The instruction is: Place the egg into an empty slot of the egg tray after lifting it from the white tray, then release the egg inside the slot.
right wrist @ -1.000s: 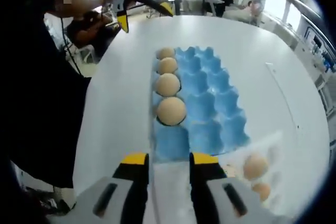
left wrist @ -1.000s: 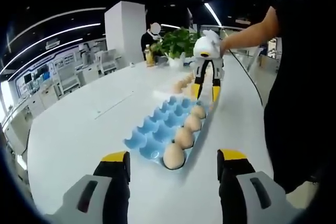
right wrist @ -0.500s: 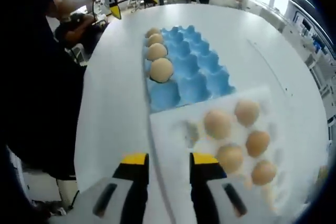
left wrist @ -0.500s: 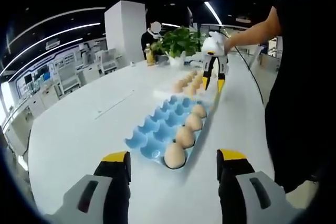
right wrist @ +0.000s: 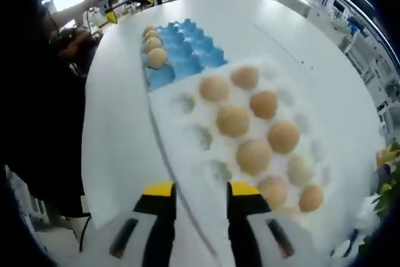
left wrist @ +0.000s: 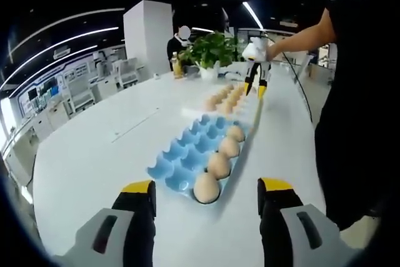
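Four eggs (left wrist: 218, 163) sat in one edge row of the blue egg tray (right wrist: 181, 57), the other slots bare. The white tray (right wrist: 187, 148), holding more eggs, lay just beyond it. The right gripper (right wrist: 196, 189) hovered over the white tray, jaws narrowly parted and holding nothing. The left gripper (left wrist: 207, 186) stood wide open at the blue tray's near end.

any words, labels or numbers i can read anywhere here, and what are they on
None can be read.
Blue egg tray: no print shows.
White tray and its eggs: no stamps or labels show.
Left tool and right tool: yellow tips, no lettering.
Screens on the far wall: too small and blurred to read.
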Available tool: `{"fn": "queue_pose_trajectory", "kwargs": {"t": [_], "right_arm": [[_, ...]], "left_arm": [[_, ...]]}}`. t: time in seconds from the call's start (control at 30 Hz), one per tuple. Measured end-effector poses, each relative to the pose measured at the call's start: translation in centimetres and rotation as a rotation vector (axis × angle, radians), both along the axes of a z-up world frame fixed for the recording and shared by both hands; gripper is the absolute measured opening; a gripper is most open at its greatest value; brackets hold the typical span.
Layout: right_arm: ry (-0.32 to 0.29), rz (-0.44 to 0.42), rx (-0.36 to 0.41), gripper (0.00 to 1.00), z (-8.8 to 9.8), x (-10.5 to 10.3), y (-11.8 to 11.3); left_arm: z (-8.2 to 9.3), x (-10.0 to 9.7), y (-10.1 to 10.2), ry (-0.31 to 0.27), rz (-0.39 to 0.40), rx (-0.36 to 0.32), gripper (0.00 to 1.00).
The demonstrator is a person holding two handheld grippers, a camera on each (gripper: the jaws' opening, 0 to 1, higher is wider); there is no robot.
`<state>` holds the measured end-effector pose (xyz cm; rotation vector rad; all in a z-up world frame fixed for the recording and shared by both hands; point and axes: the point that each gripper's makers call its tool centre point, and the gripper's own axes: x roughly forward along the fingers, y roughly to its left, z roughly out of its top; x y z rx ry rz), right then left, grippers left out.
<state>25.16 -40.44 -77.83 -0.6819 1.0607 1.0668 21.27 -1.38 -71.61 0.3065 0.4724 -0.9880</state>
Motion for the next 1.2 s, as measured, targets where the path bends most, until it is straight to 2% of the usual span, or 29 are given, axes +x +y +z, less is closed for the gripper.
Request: {"fn": "queue_pose_trajectory", "kwargs": {"t": [0.2, 0.37, 0.43, 0.6, 0.73, 0.93, 1.0, 1.1, 1.2], "right_arm": [[-0.056, -0.082, -0.067, 0.32, 0.3, 1.4, -4.2], [-0.048, -0.118, -0.119, 0.32, -0.1, 1.6, -6.7], [-0.055, -0.126, -0.162, 0.32, -0.5, 1.6, -8.0], [-0.062, -0.101, -0.207, 0.31, -1.0, 1.8, -8.7], [-0.052, -0.095, -0.21, 0.31, -1.1, 2.0, -8.6], [0.009, -0.069, -0.225, 0.31, -1.7, 2.1, -8.6], [0.041, -0.031, -0.241, 0.31, -1.7, 2.1, -8.6], [0.052, -0.017, -0.253, 0.31, -1.8, 2.0, -8.5], [0.046, 0.006, -0.26, 0.31, -1.8, 1.9, -8.6]], "left_arm": [[0.1, 0.2, -0.2, -0.003, 0.0, 0.001, 0.67], [0.1, 0.1, -0.5, 0.001, -0.008, 0.003, 0.66], [0.2, 0.1, -0.5, 0.001, -0.006, 0.006, 0.66], [0.3, 0.2, -0.4, -0.001, -0.001, 0.007, 0.66], [0.2, 0.1, -0.3, 0.002, 0.0, 0.009, 0.65], [0.1, 0.0, -0.3, 0.007, 0.002, 0.013, 0.64], [0.4, 0.1, -0.3, -0.001, 0.003, 0.01, 0.64], [0.9, 0.2, -0.2, 0.005, 0.017, -0.012, 0.64], [0.7, 0.3, 0.2, -0.004, 0.02, 0.017, 0.63]]}}
